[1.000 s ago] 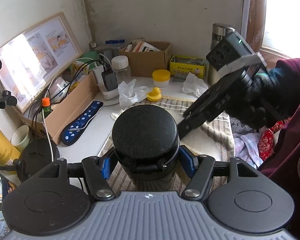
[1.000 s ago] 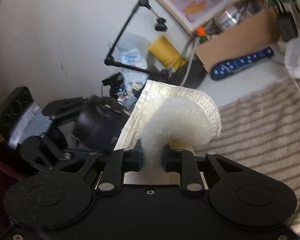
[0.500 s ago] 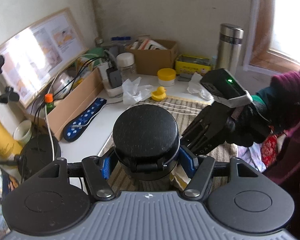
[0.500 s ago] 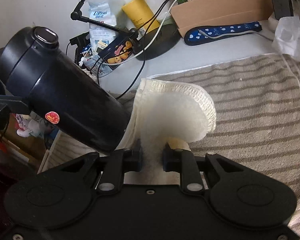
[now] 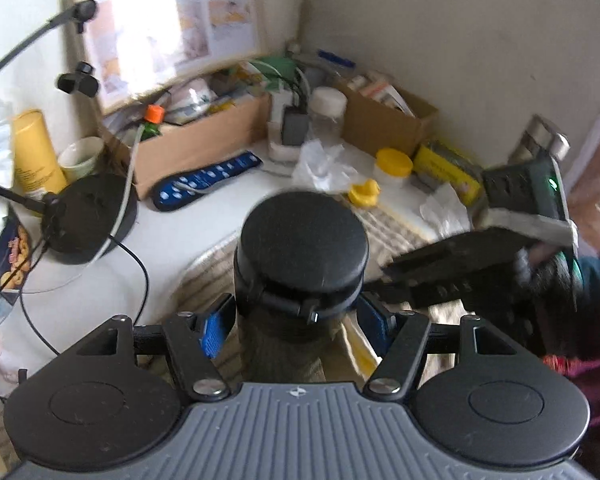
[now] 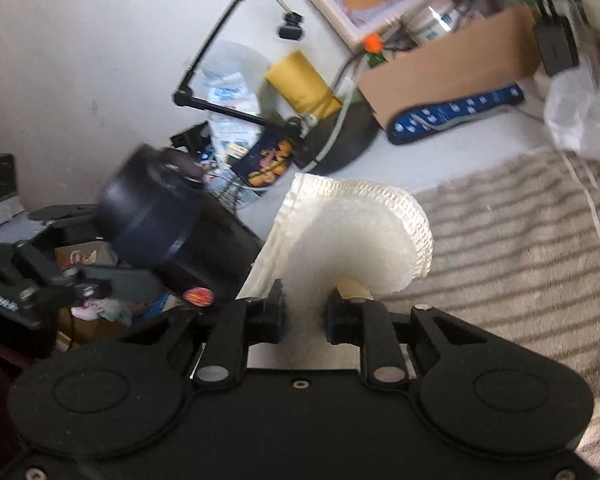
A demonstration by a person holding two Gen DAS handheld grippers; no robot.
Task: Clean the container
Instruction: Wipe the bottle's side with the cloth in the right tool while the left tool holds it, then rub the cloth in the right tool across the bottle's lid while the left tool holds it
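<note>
- Left gripper (image 5: 296, 322): fingers clamped on the black flask (image 5: 302, 256), lid on, held above the striped towel (image 6: 520, 240).
- Right gripper (image 6: 303, 312): fingers pinching a white cloth (image 6: 356, 236) beside the flask's body.
- Wiping step, likely; next calls for pressing cloth onto flask.

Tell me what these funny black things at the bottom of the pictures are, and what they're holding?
They are two grabbing tools, each held in a person's hand. Each has two fingers and a camera looking along them, so each picture is taken from one tool.

In the left view, the left tool squeezes a black flask with its lid closed. To the side you see the other tool in a gloved hand.

In the right view, the right tool pinches a white cleaning cloth beside the flask, probably for wiping it.

Below lies a striped towel on a white table, with a cardboard box, a blue power strip and a yellow toy duck.
</note>
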